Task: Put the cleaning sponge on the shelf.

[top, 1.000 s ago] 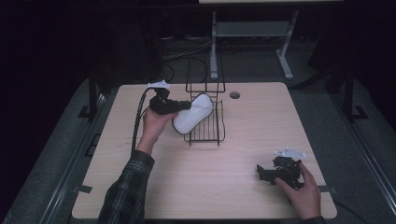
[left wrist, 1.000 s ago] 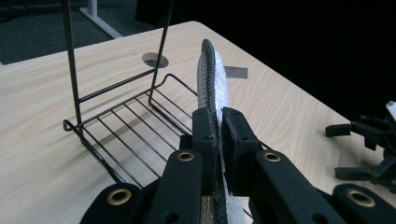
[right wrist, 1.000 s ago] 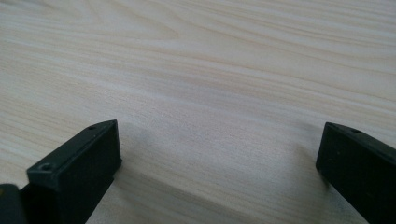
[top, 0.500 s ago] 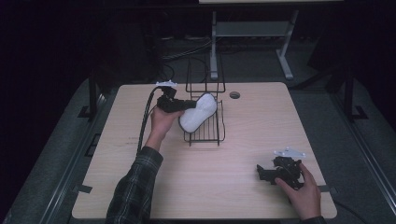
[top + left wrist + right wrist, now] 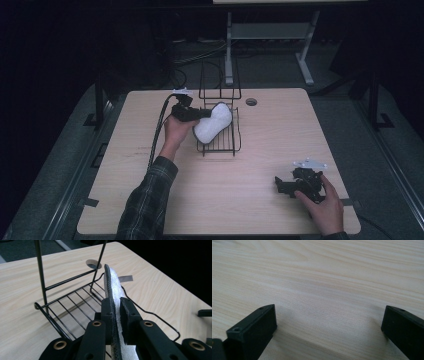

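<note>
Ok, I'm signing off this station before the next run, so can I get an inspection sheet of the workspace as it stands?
Surface: light wood table, with a round hole near the far edge.
Job's things: white insole, on edge over the black wire rack; the rack sits on the table.
Clutter: a strip of grey tape on the tabletop.
Grippers: left tool pinches the insole's near end, its jaws just been easing open; right tool rests low on the table, jaws wide apart, nothing between them.
Cables: black cable trails from the left tool along the forearm.
Surroundings: dark floor, a grey metal stand beyond the table.
</note>
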Action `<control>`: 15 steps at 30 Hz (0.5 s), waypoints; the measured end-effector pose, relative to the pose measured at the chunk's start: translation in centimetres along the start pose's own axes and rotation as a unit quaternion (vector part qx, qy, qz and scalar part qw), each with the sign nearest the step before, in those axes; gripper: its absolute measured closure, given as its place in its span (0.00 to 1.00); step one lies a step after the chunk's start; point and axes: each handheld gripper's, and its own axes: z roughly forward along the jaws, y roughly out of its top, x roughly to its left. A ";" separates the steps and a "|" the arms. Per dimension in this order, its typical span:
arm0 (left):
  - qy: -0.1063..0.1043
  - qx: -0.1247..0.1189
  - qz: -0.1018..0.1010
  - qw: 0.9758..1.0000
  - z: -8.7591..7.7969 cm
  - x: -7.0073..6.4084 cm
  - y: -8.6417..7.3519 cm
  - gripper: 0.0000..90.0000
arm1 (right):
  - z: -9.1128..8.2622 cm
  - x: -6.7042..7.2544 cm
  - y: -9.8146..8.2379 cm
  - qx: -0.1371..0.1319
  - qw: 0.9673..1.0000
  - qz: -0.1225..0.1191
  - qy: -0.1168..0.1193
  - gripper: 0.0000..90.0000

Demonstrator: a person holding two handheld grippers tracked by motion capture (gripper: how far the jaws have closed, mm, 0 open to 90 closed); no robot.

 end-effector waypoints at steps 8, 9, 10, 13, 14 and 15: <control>0.028 0.013 0.010 0.999 0.7 0.2 -0.2 0.86 | 0.0 0.0 0.0 0.000 1.000 0.000 0.000 0.00; 0.027 0.016 0.008 0.999 0.8 0.2 -0.3 0.85 | 0.0 0.0 0.0 0.000 1.000 0.000 0.000 0.00; 0.030 0.019 0.007 0.999 0.9 0.2 -0.3 0.85 | 0.0 0.0 0.0 0.000 1.000 0.000 0.000 0.00; 0.029 0.022 0.003 0.999 1.1 0.4 -0.5 0.84 | 0.0 0.0 0.0 0.000 1.000 0.000 0.000 0.00; 0.031 0.023 0.003 0.999 1.1 0.4 -0.5 0.84 | 0.0 0.0 0.0 0.000 1.000 0.000 0.000 0.00; 0.032 0.024 0.005 0.999 1.1 0.4 -0.5 0.84 | 0.0 0.0 0.0 0.000 1.000 0.000 0.000 0.00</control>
